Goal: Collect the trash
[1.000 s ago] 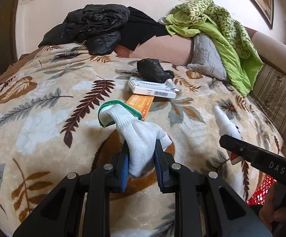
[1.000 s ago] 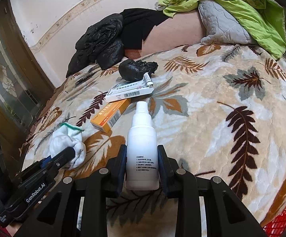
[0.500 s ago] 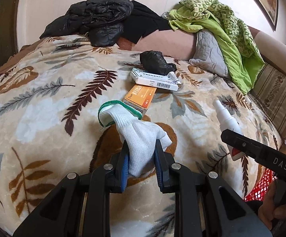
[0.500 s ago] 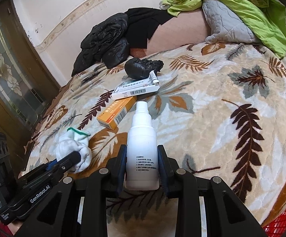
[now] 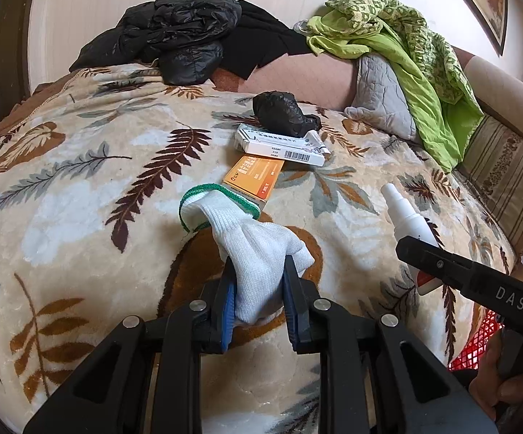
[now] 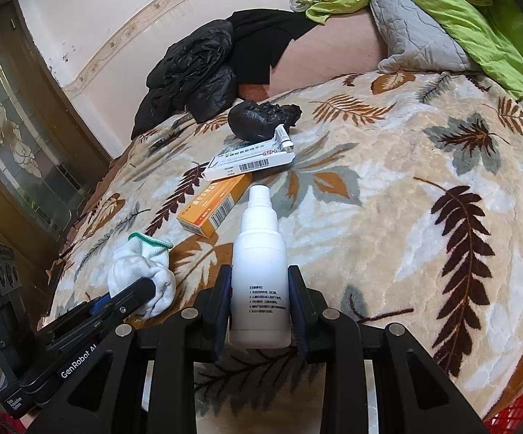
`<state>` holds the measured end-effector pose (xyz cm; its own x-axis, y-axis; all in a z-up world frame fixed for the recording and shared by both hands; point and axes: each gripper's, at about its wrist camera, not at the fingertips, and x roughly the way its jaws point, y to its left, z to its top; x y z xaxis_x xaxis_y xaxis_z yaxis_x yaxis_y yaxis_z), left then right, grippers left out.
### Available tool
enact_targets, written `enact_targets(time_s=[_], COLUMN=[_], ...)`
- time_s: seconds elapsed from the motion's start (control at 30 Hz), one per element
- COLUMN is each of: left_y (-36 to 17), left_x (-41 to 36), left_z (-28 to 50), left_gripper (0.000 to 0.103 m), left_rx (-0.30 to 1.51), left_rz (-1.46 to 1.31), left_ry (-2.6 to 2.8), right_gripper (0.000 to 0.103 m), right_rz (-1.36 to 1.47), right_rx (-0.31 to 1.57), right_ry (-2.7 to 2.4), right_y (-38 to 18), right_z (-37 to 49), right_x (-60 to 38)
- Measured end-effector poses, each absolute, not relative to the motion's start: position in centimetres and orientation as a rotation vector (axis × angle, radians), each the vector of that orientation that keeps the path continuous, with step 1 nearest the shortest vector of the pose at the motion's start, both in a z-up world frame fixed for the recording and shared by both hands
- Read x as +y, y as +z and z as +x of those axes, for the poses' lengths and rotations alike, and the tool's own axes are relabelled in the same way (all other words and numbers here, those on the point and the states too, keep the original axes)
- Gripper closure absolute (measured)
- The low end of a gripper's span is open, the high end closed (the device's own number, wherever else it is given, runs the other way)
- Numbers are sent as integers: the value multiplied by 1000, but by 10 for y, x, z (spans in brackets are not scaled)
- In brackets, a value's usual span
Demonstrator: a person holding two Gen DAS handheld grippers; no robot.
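Observation:
My left gripper (image 5: 257, 289) is shut on a white glove with a green cuff (image 5: 247, 238), held above the leaf-patterned blanket. The glove also shows in the right wrist view (image 6: 142, 275). My right gripper (image 6: 259, 296) is shut on a white spray bottle (image 6: 259, 271), which also shows at the right of the left wrist view (image 5: 406, 220). On the blanket beyond lie an orange box (image 5: 257, 177), a white barcoded box (image 5: 279, 144) with a small tube on it, and a crumpled black bag (image 5: 279, 112).
A red mesh basket (image 5: 474, 340) sits low at the right, beside the bed. Black jackets (image 5: 174, 32), a grey pillow (image 5: 380, 97) and a green cover (image 5: 416, 50) are piled at the headboard. A glass-panelled door (image 6: 19, 137) stands at the left.
Both grippers have pulled back and risen a little with their loads; the boxes and bag on the blanket have not moved.

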<state>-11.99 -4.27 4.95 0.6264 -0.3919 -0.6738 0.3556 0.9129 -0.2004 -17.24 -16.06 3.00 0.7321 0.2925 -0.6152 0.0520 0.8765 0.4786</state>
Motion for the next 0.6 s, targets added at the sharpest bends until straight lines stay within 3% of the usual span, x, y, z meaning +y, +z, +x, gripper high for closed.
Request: enact_targets(time_s=[0.6], left_y=[65], left_x=[-52], left_z=[-138], left_gripper=[81], left_rx=[738], left_rz=[-10], left_ry=[-477], right_gripper=[71], right_rz=[507], right_rx=[737], right_ry=[126], right_y=[35], right_z=[-189], right_x=[-167])
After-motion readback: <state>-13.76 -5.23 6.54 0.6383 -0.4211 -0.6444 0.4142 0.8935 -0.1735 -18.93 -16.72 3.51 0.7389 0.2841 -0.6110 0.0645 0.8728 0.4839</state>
